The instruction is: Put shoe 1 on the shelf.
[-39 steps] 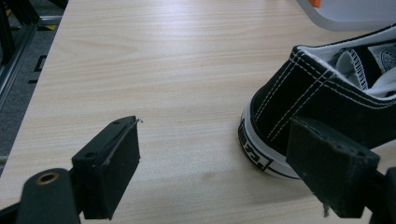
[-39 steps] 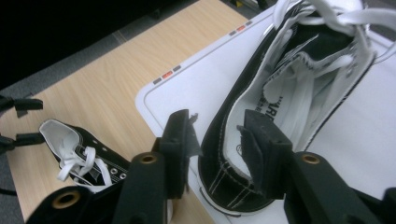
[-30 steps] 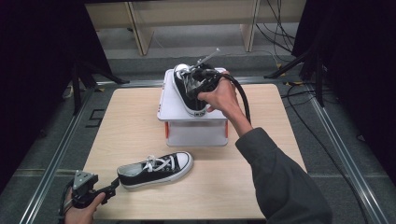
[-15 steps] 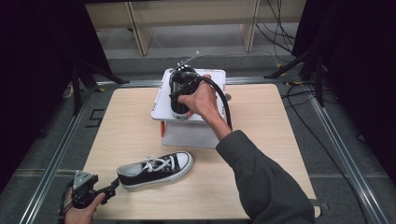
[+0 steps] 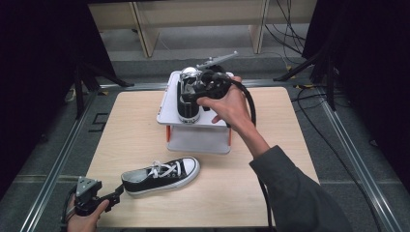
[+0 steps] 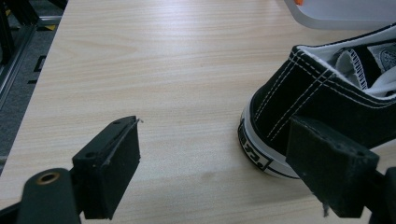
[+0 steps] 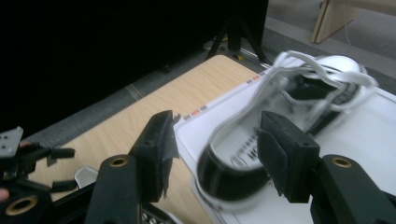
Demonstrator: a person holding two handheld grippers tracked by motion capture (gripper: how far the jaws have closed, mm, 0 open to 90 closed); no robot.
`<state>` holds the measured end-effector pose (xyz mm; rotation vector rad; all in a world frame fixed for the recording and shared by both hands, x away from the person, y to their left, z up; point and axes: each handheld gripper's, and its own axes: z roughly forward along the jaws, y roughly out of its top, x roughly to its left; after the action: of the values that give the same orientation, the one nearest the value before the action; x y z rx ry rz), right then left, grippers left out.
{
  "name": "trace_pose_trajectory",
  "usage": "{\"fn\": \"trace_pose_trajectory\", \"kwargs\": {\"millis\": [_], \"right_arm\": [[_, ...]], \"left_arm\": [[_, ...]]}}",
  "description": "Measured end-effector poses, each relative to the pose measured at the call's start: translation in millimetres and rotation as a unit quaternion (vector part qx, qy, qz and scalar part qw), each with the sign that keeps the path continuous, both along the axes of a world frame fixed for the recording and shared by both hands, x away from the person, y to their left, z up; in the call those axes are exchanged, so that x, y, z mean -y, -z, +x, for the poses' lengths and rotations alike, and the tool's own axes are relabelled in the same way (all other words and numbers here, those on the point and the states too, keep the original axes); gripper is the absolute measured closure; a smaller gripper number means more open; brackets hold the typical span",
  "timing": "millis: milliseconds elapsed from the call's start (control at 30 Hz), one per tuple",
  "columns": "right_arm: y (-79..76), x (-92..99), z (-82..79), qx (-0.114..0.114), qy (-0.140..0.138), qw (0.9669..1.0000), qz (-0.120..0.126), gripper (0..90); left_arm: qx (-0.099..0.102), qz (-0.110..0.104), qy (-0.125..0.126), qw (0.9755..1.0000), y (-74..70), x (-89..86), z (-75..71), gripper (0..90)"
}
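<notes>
Standing on the white raised platform [image 5: 167, 104] at the far middle of the wooden table [image 5: 290, 140], high view: one black sneaker [image 5: 187, 102], white toe cap away from the person. Right gripper [image 5: 193, 92] sits just over that shoe, hand wrapped round its body, cable looping down the forearm. Second black sneaker [image 5: 162, 175] lies on its sole on the tabletop near the front edge, well apart from the platform. Left gripper [image 5: 117, 192] rests at the front left corner, tips just short of this shoe's heel.

Left gripper view: jaws spread wide, nothing between them; the heel of the tabletop sneaker [image 6: 322, 100] lies just beyond the right-hand pad, not pinched.

Right gripper view: jaws have just been opening and stand apart, the blurred platform sneaker [image 7: 280, 126] lying between and beyond them, pads not pressing on it. Left gripper [image 7: 28, 163] shows farther off at lower left.
</notes>
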<state>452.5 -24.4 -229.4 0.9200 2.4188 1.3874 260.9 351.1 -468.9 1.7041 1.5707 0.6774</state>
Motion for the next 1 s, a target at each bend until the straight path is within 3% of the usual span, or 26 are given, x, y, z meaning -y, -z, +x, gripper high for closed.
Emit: {"fn": "trace_pose_trajectory", "kwargs": {"millis": [200, 333, 367, 500, 767, 867, 900, 933, 967, 1000], "right_arm": [[12.0, 40.1, -10.5, -0.003, 0.022, 0.9996, -0.019, 43.0], [22.7, 51.3, -16.3, -0.01, 0.023, 0.9991, -0.034, 42.8], [29.3, 57.4, -19.8, -0.005, 0.02, 0.9986, -0.048, 42.7], [42.4, 66.0, -28.9, -0.016, 0.017, 0.9985, -0.049, 42.5], [71.4, 59.3, -55.3, -0.034, -0.021, 0.9985, -0.037, 42.2], [92.4, 48.6, -66.5, -0.039, -0.039, 0.998, -0.03, 42.1], [109.1, 39.9, -73.0, -0.042, -0.048, 0.9973, -0.034, 41.7], [109.1, 39.9, -73.0, -0.042, -0.048, 0.9973, -0.034, 41.7], [117.2, 35.3, -76.6, -0.052, -0.047, 0.9969, -0.036, 41.4], [125.7, 31.2, -78.1, -0.047, -0.053, 0.9967, -0.041, 40.9]], "left_arm": [[0.001, 0.002, -0.001, 1.0, -0.1, -0.1, -0.1, 16.8], [-0.001, 0.001, -0.002, 1.0, 0.3, 0.0, 0.3, 16.9], [-0.001, 0.001, -0.002, 1.0, 0.3, 0.1, 0.4, 16.9], [-0.001, 0.001, -0.002, 1.0, 0.3, 0.2, 0.3, 16.8], [0.003, -0.005, -0.002, 1.0, 1.0, -1.2, 0.6, 16.9], [0.002, -0.006, -0.008, 1.0, 0.0, -2.1, -0.3, 16.8], [0.001, -0.005, -0.009, 0.9999, -0.1, -2.6, -0.5, 16.9], [0.001, -0.005, -0.008, 1.0, -0.2, -3.5, -0.8, 16.9], [0.004, -0.008, -0.01, 0.9999, 0.3, -3.9, -1.2, 16.9], [0.001, -0.006, -0.01, 0.9999, -0.5, -4.8, -2.7, 16.9]]}}
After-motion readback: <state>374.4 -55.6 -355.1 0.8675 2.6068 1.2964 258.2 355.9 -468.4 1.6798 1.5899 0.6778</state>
